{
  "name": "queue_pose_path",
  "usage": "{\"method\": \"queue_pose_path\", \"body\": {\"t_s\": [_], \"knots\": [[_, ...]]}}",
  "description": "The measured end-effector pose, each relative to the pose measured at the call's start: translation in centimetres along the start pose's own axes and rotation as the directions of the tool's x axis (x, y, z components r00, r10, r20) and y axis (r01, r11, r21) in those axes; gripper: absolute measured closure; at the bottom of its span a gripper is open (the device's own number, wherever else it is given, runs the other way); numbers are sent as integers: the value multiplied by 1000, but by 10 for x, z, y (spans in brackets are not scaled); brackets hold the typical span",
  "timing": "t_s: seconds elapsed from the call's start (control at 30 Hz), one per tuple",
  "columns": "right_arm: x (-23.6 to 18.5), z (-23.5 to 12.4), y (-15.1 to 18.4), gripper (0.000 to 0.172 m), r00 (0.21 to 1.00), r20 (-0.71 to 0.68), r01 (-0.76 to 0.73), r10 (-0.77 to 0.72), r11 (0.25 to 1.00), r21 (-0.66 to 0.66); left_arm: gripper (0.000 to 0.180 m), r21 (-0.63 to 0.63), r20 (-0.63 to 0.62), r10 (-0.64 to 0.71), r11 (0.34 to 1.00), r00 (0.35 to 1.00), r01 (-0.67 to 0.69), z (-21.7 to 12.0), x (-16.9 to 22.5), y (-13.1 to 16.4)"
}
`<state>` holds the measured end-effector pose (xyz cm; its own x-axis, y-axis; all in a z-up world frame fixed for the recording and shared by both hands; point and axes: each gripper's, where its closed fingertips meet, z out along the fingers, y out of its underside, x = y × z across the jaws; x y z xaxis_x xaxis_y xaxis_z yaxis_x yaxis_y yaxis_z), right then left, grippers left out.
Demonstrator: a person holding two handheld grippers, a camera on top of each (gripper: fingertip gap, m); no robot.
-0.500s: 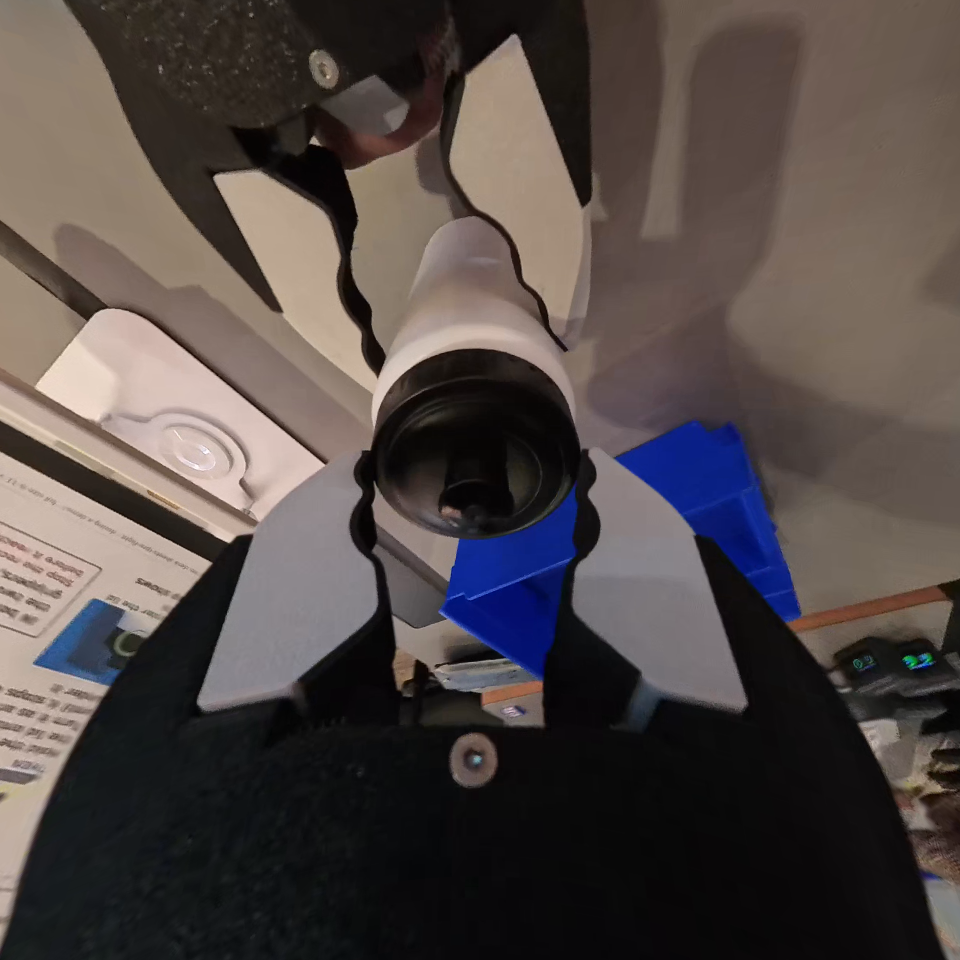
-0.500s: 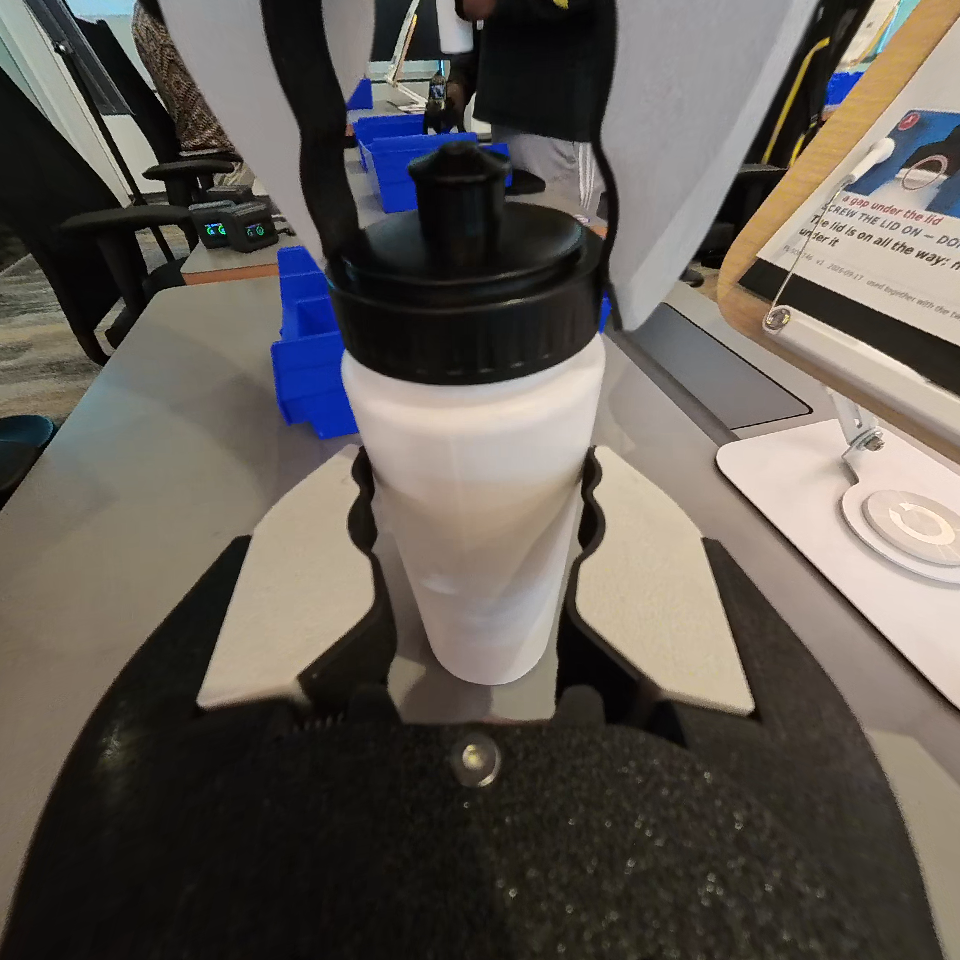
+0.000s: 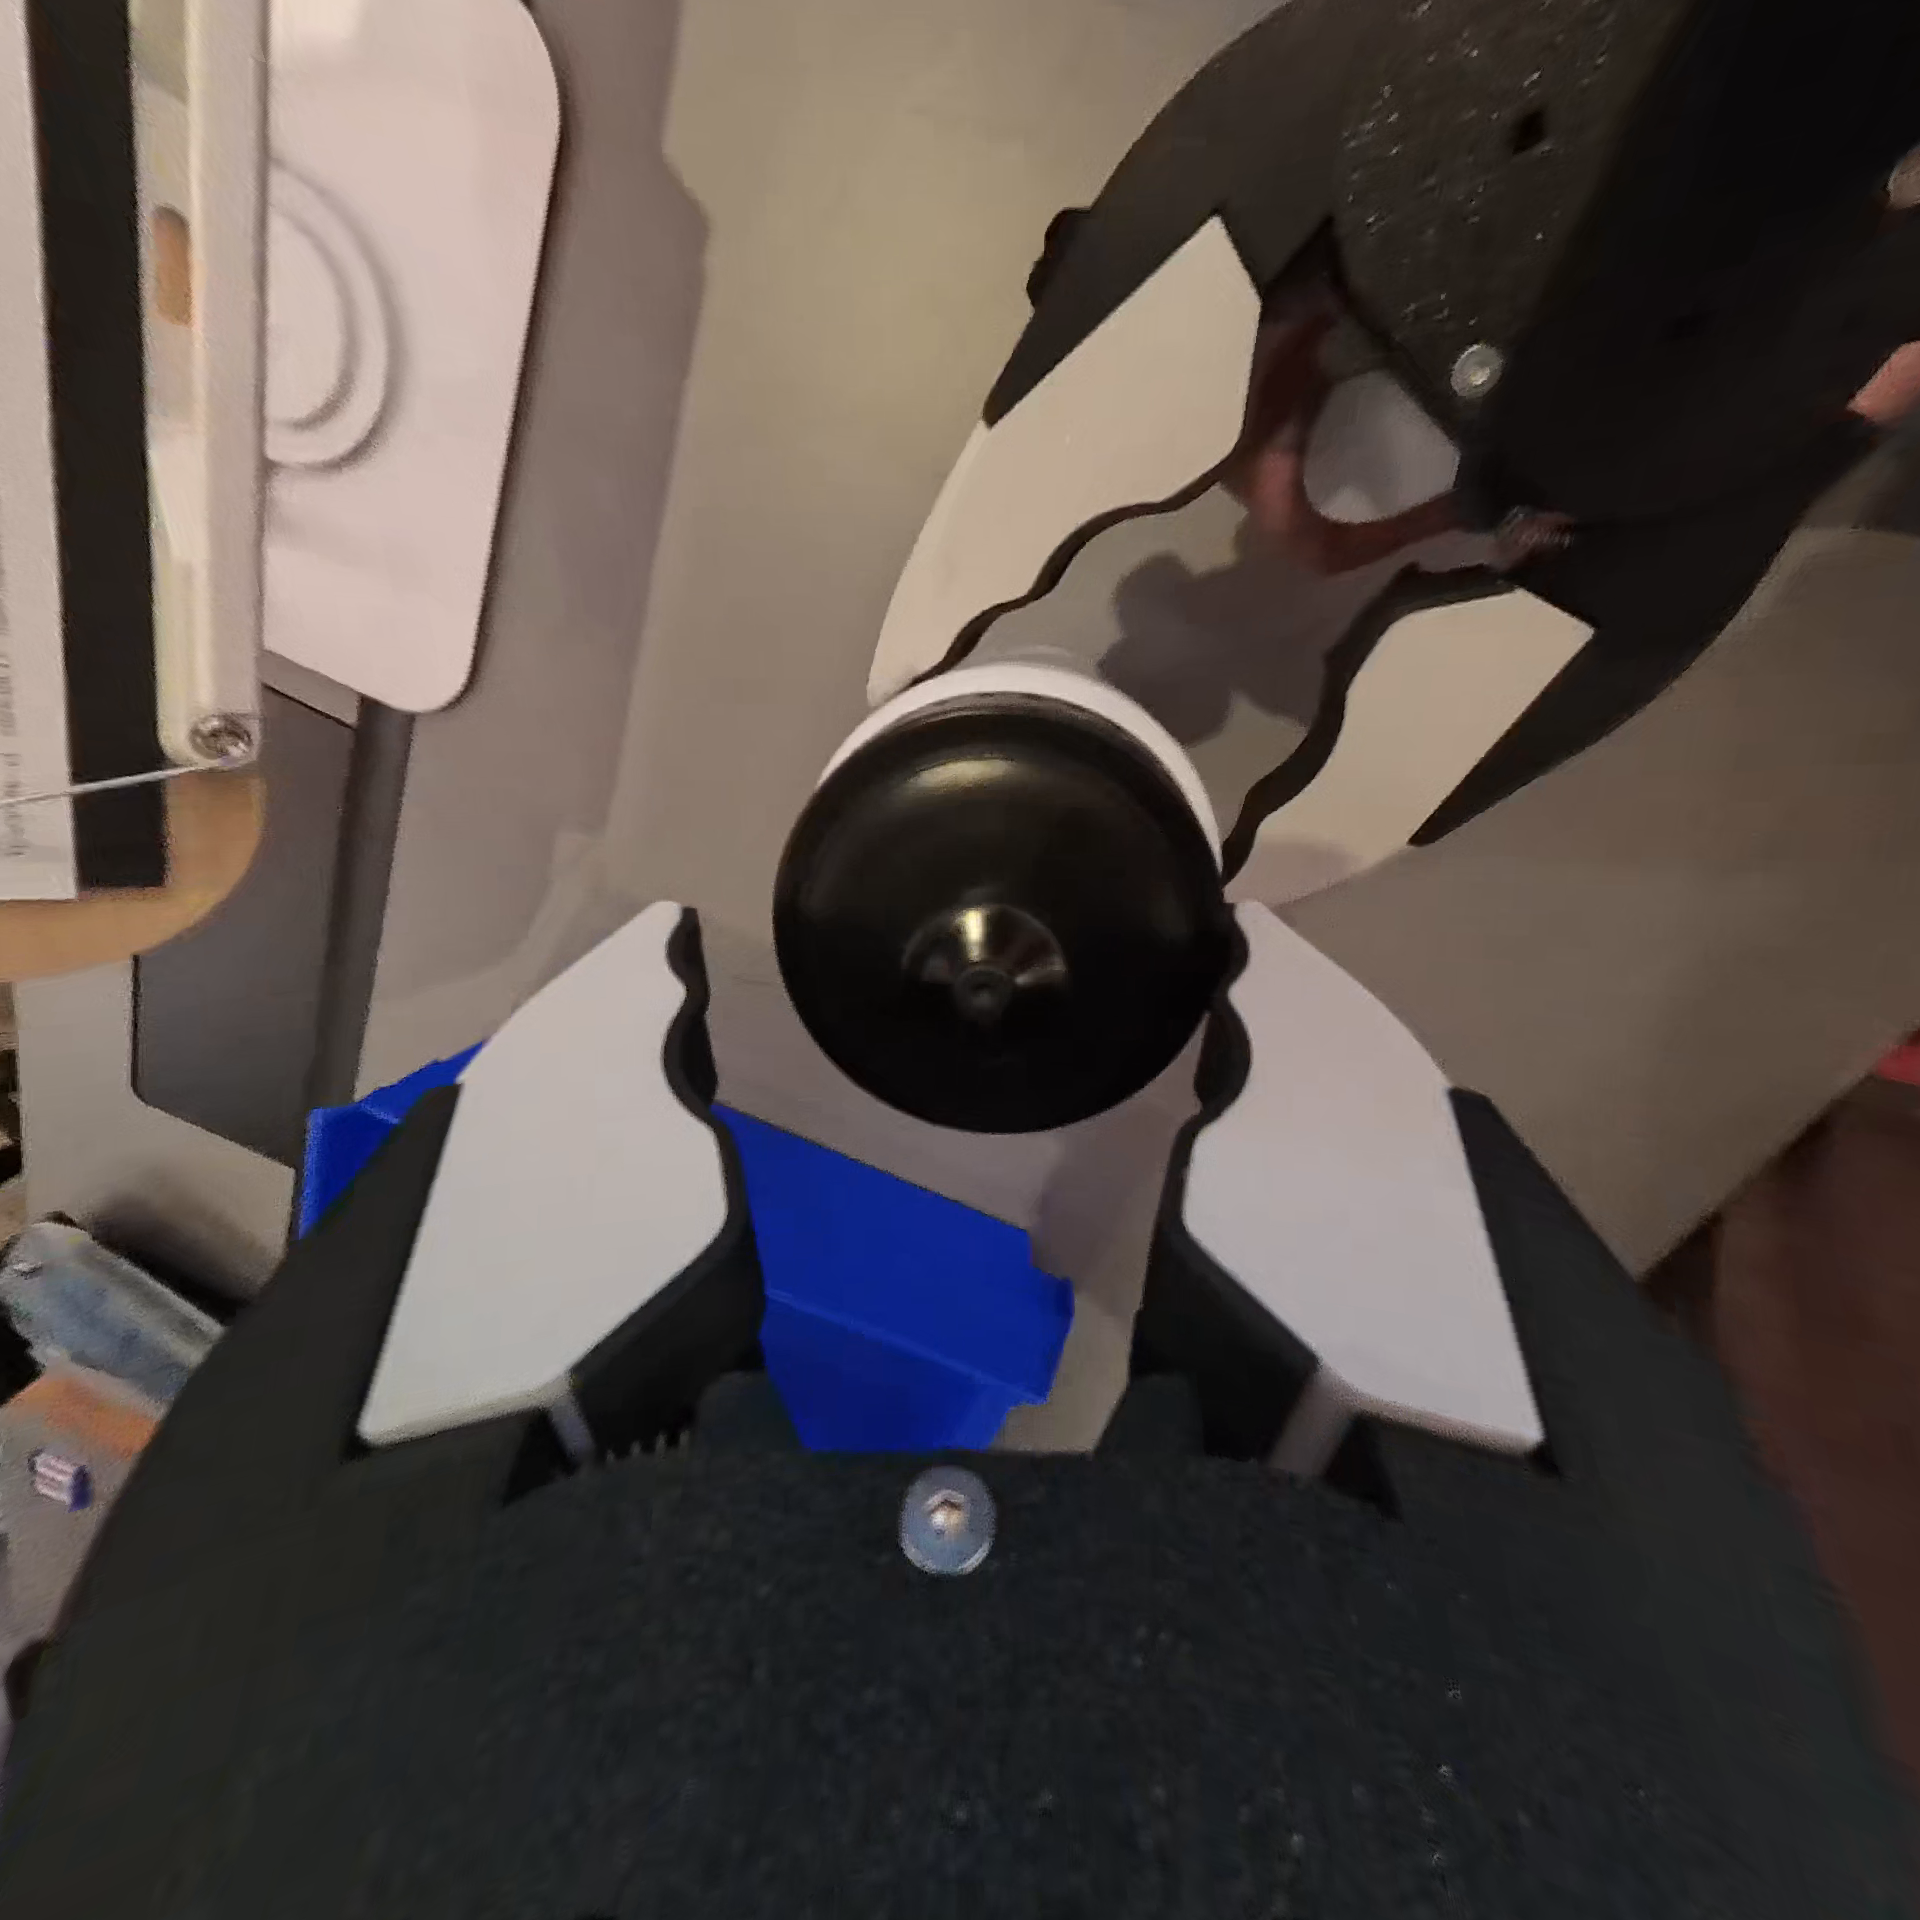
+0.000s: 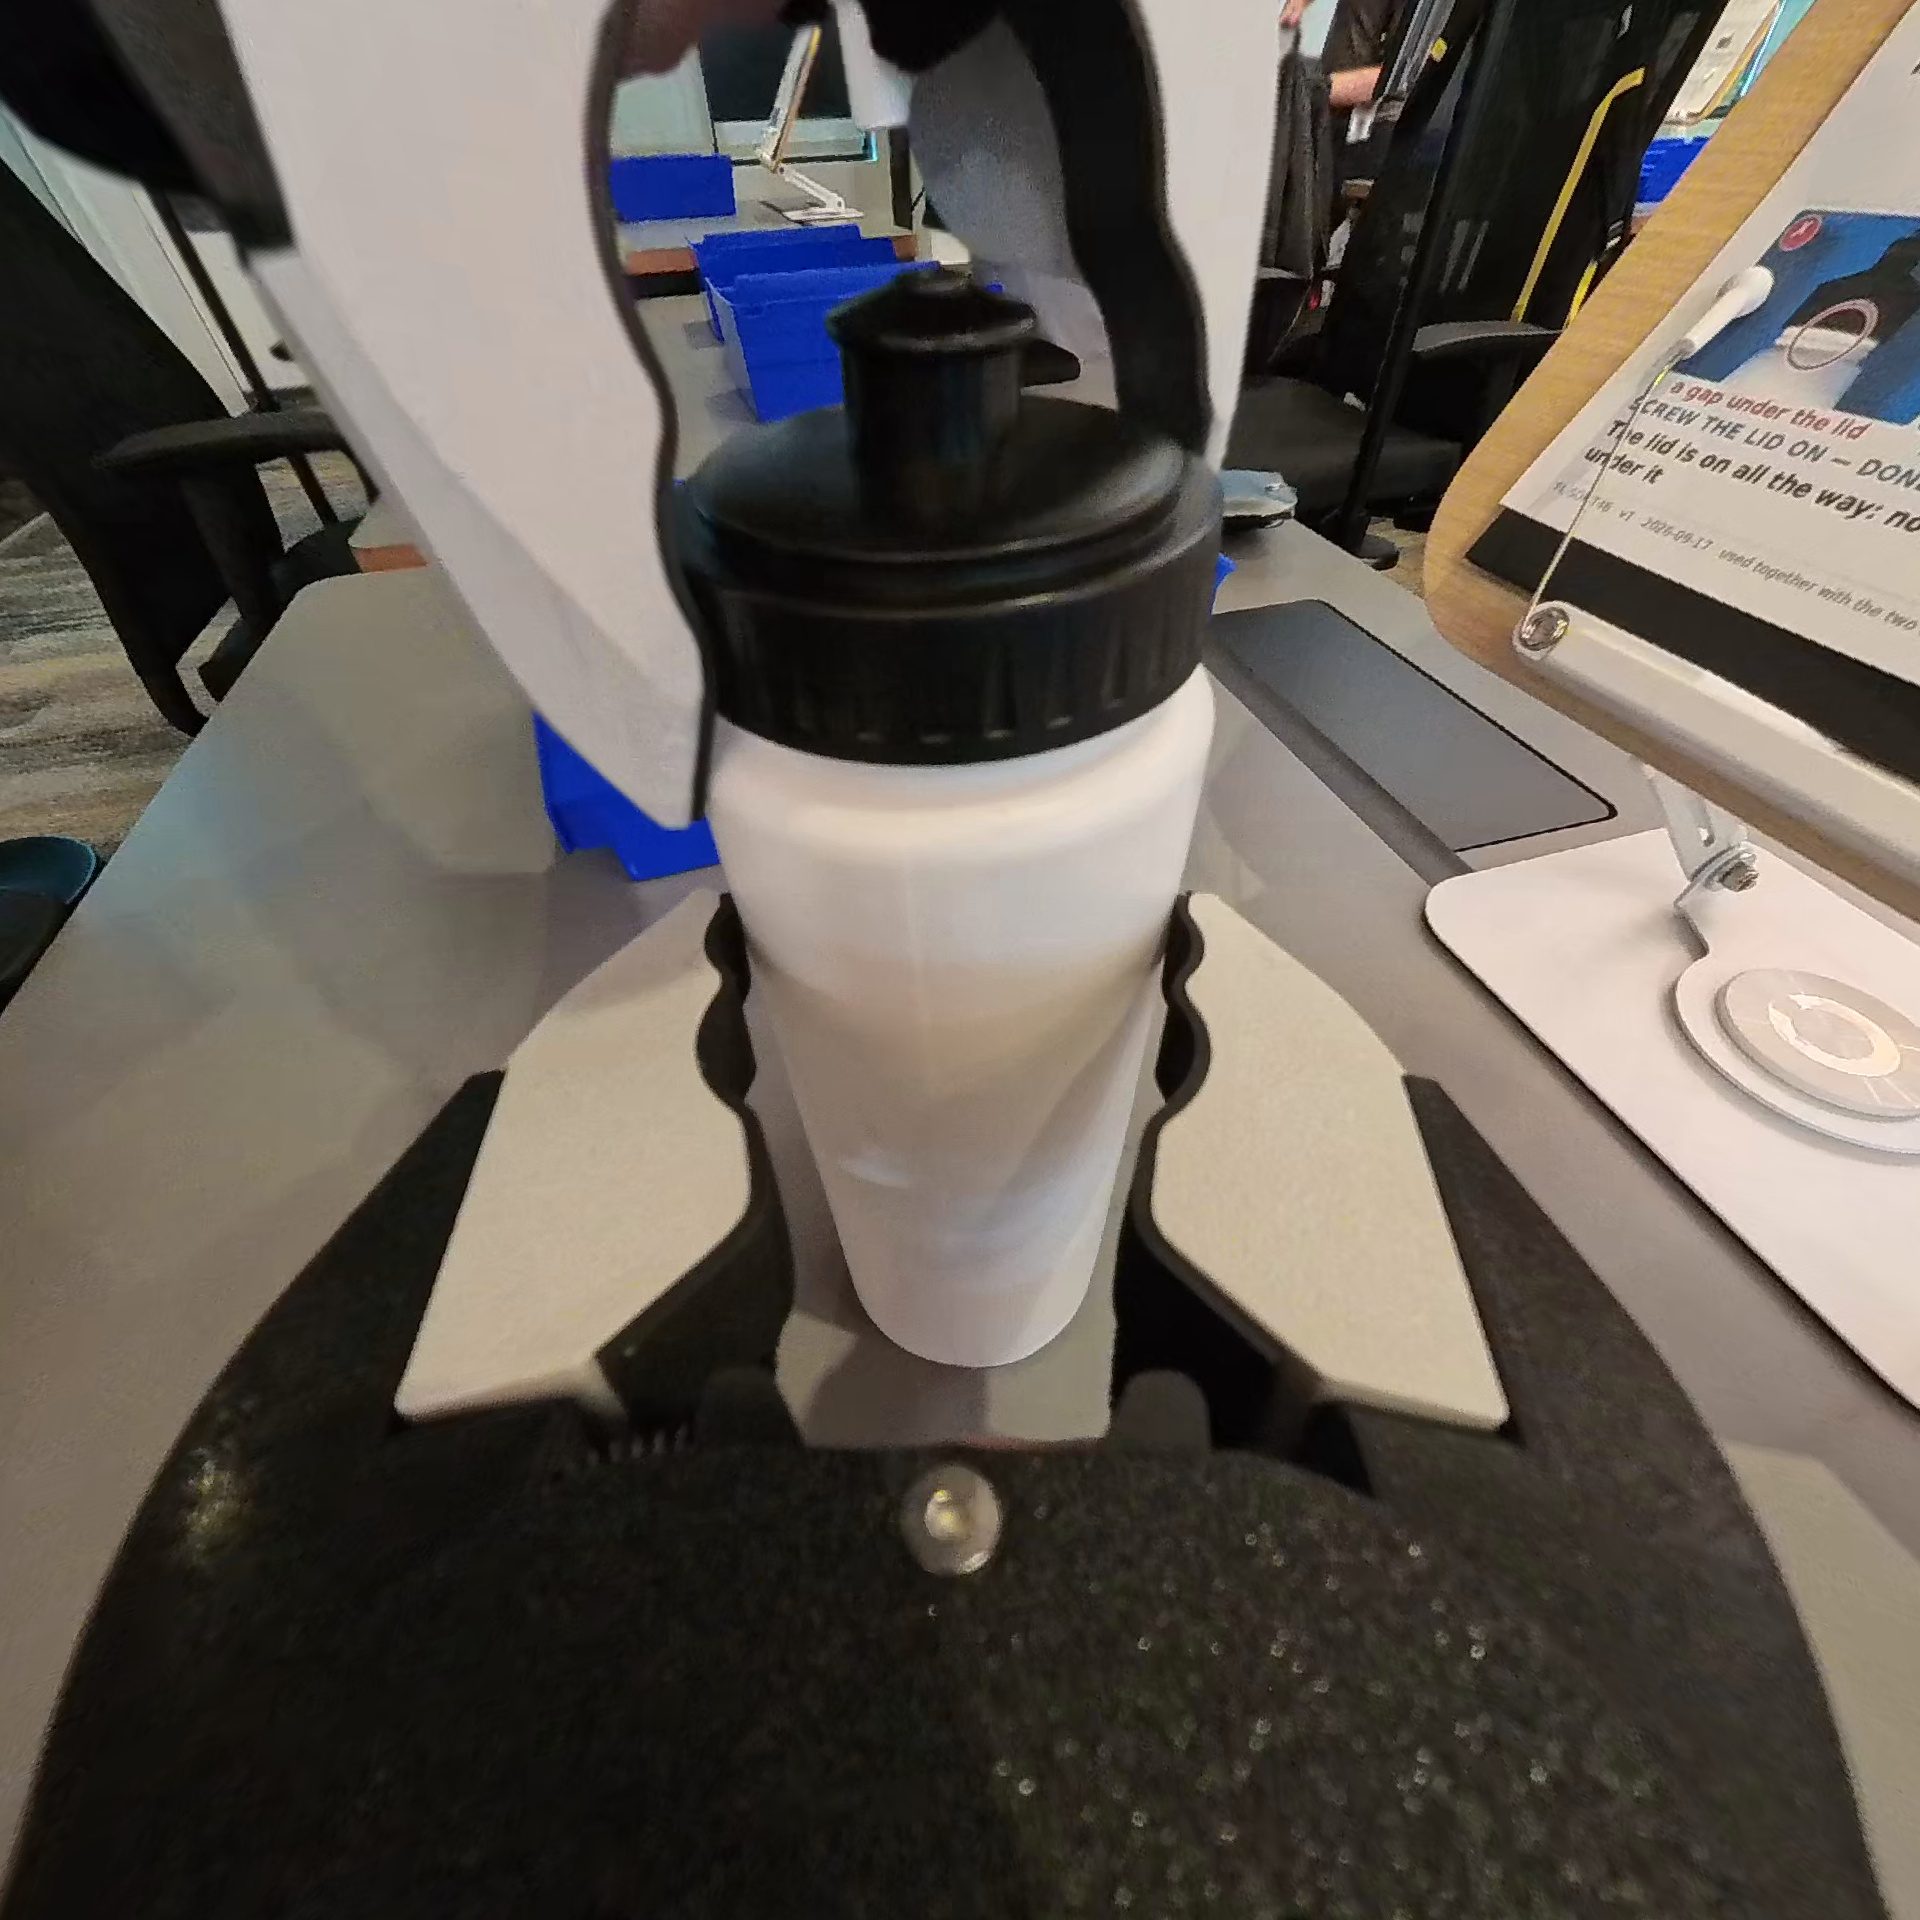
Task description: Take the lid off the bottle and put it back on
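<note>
Left tongs [image 3: 956, 966]: spread around the black lid [image 3: 997, 914] from above. Half a second before, both pads were pinching the lid's rim; now the pad [image 3: 686, 997] on one side stood clear of it, with worktop visible in the gap, while the other sat right at the rim.
Change in angle: the left tongs had also swung round the bottle's axis, so the stand and the blue bin [image 3: 894, 1299] lay elsewhere in their view.
Right tongs [image 4: 956, 997]: clamped on the white bottle [image 4: 956, 987] low on its body, both pads against its sides, unchanged.
Bottle: upright on the grey worktop [image 4: 260, 935], between the right tongs.
Lid: seated on the neck, no gap visible beneath its ribbed skirt [image 4: 956, 675].
Meaning: likely a let-go between twists, to re-grip at a fresh angle. Whether this twist was loosening or tightening could not be told.
</note>
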<state>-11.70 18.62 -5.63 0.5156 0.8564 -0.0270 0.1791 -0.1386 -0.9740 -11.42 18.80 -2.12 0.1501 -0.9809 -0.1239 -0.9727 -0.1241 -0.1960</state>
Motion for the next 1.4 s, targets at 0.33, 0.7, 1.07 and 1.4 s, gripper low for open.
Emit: {"method": "queue_pose_path", "body": {"t_s": [0.33, 0.7, 1.07, 1.4], "knots": [[-5, 2, 0, 95, 1000, 14, 15, -15, 1000, -7, 103, -151, -128, 592, 781, 795, -606, -1, 6, 5], [-4, 2, 1, 95, 1000, 18, 1, -1, 1000, 3, 99, -167, -190, 611, 751, 768, -639, -11, 8, 2], [-4, 2, 1, 95, 1000, 14, 3, -3, 1000, -7, 100, -7, -80, -91, 996, 993, 91, -20, 2, -10], [-7, 3, 2, 95, 1000, 21, 18, -18, 1000, -9, 112, -107, -141, 345, 926, 928, -361, -18, 12, -3]]}}
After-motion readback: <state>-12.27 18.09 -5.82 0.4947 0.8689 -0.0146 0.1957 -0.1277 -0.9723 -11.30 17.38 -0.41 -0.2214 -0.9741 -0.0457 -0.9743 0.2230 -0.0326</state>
